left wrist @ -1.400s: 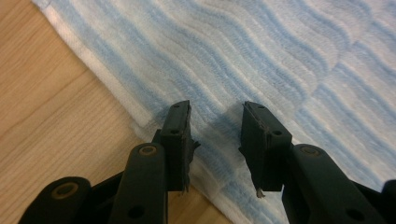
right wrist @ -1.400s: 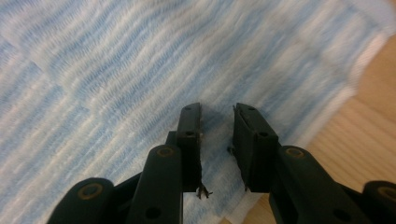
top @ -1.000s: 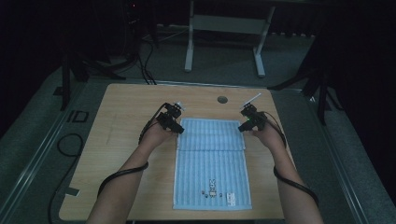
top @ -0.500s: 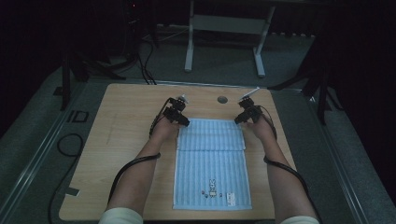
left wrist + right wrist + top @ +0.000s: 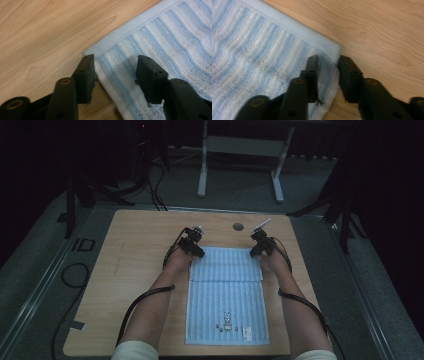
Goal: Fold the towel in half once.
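Both grippers have slid forward along the striped towel [image 5: 226, 290] to its far corners; the left gripper [image 5: 192, 245] now straddles one, the right gripper [image 5: 261, 245] the other.

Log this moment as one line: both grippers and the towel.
left gripper: open, straddling towel far-left corner | right gripper: narrowly open around far-right corner edge | towel: flat on table, folded layer at far end
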`<state>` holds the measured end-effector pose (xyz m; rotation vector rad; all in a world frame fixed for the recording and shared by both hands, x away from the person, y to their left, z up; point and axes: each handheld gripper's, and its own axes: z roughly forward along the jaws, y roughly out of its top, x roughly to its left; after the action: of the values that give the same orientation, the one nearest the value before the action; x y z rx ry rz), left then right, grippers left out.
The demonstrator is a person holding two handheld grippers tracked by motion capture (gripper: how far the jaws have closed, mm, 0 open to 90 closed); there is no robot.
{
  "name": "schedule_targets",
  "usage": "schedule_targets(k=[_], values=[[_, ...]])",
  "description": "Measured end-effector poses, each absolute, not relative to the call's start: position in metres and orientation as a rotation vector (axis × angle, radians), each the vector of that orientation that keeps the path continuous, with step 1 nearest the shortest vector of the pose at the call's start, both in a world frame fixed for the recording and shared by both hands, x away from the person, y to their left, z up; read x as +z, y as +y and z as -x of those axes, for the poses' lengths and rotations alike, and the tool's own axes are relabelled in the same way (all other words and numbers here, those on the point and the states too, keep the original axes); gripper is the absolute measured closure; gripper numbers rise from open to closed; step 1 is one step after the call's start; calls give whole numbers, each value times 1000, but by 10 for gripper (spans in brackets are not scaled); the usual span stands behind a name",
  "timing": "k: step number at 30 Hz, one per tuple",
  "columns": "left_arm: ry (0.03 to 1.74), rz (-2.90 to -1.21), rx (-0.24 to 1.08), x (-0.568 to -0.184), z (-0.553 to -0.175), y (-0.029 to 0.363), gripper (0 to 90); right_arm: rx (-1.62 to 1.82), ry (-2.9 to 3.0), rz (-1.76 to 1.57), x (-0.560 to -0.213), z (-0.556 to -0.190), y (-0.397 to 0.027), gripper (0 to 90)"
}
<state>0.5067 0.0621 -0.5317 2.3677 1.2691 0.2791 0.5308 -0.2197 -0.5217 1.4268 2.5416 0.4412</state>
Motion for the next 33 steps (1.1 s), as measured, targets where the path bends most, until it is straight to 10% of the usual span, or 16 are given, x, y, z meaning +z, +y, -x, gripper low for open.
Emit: schedule_targets(k=[5,33], values=[[1232,-2354,221,-531,-505,60,836,453,2557,-1413,-522,-529,-217,828],[979,-2042,268,-388,-429,116,860,867,2373,-1088,-355,-463,-232,843]])
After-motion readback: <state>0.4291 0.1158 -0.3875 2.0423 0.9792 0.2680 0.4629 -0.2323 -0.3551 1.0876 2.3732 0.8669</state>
